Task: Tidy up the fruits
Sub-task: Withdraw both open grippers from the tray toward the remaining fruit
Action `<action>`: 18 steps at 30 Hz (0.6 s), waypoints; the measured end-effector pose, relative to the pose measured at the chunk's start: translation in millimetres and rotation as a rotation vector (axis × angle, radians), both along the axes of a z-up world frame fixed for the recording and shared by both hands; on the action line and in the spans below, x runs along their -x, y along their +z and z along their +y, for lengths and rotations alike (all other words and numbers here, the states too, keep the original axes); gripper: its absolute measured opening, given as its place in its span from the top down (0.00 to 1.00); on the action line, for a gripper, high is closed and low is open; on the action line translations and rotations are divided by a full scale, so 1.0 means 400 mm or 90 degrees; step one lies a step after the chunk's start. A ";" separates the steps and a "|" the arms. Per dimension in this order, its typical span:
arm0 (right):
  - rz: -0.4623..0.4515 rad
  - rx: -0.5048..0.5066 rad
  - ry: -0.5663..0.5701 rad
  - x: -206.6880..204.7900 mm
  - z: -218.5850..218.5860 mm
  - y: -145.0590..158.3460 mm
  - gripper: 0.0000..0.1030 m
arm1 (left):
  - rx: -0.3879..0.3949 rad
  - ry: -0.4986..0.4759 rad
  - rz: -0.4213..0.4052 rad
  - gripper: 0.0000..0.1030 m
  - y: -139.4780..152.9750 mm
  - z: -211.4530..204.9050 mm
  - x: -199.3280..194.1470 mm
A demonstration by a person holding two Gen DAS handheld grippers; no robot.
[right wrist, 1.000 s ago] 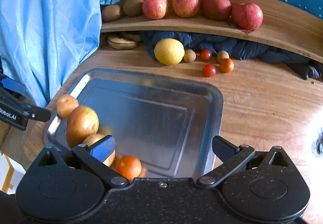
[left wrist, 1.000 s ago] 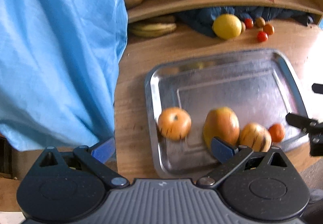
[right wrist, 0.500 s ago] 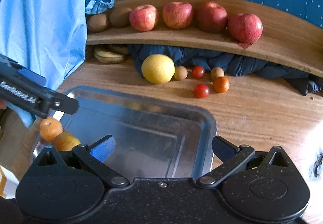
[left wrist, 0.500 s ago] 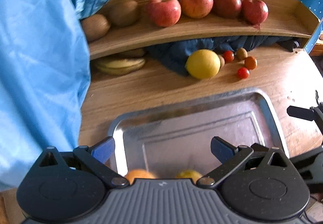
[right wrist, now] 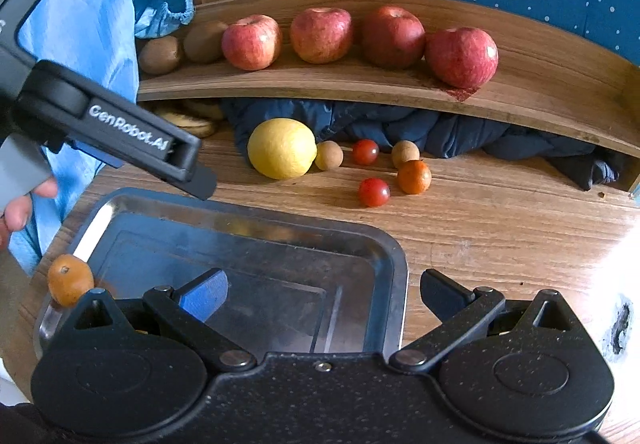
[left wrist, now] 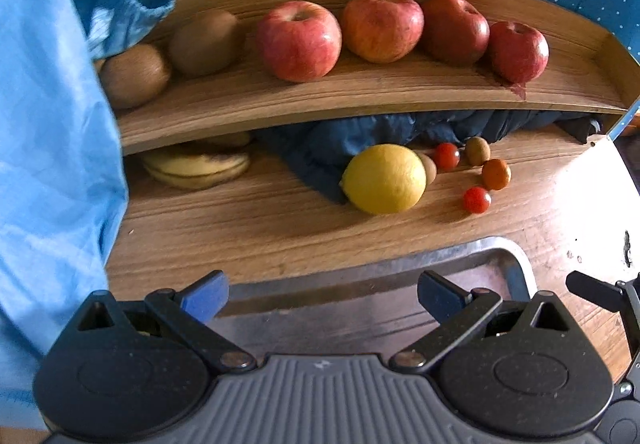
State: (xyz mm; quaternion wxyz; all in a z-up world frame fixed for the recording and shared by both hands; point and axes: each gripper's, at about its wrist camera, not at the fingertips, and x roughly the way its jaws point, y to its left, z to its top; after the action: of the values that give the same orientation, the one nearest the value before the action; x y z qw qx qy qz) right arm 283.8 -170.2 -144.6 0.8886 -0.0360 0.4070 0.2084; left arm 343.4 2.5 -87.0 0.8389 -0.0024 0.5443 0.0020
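Left gripper and right gripper, both with jaws spread wide and nothing between them, held low over the near part of a steel tray on the wooden counter. The lemon lies straight ahead of the left gripper, beyond the far rim of the tray and just right of the gripper's centre line; it rests on the counter against a dark blue cloth, with its long axis running roughly left to right, across the line of approach. Seen from the right wrist, the left gripper's finger reaches in from the left, above the far left corner of the tray, with the lemon just beyond its tip; the left gripper is therefore judged the nearer of the two. To the right of the lemon lie small loose fruits: two cherry tomatoes, a small orange fruit and two brown round fruits, all well within reach of the right gripper. On the shelf above, four apples stand in a row with two kiwis at the left; bananas lie beneath it. One orange fruit sits at the tray's near left edge. A forward reach with the jaws closing across the lemon's short width appears the likely next move
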 end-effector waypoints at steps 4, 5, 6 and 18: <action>-0.004 0.003 -0.015 -0.009 0.001 -0.004 0.01 | 0.005 -0.020 0.002 0.01 -0.009 -0.009 -0.021; -0.003 0.002 -0.019 -0.012 0.001 -0.006 0.01 | 0.005 -0.026 0.004 0.01 -0.012 -0.011 -0.026; -0.003 0.002 -0.023 -0.015 0.002 -0.006 0.01 | 0.005 -0.030 0.005 0.01 -0.014 -0.011 -0.029; 0.008 0.008 -0.073 -0.094 0.020 -0.031 0.01 | 0.035 -0.055 0.019 0.01 -0.046 0.006 -0.083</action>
State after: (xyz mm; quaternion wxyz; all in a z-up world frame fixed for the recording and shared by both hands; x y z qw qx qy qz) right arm 321.3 -162.1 -157.2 0.8963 -0.0166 0.4152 0.1550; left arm 376.4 4.9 -105.5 0.8294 -0.0020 0.5565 -0.0493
